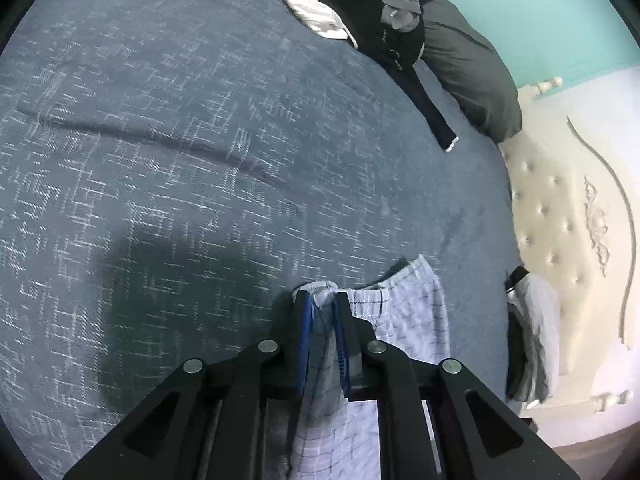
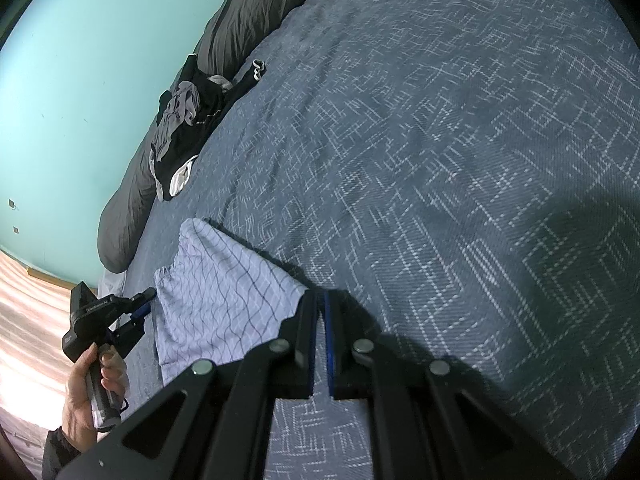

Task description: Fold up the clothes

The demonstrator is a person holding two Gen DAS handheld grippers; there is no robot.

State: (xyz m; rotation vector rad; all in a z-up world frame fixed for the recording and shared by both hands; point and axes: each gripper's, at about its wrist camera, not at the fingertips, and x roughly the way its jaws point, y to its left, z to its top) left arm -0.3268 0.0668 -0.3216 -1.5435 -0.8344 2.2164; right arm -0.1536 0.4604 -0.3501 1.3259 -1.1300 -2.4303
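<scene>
My left gripper [image 1: 322,300] is matte black: two straight fingers lined inside with blue ribbed pads [image 1: 305,344], carried on angled link arms. Four round silver pivot pins sit in a row across the links, and each outer arm has a slot-shaped cutout, at about 7 and 5 o'clock in its own view. My right gripper [image 2: 319,300] is built the same, black with blue pad edges, four silver pins and matching cutouts. From the right view, at 8 o'clock, the left one shows a boxy black camera housing with small white lettering too small to read, above a dark handle. My left hand [image 2: 86,396] comes out of a dark sleeve [image 2: 54,450].
</scene>
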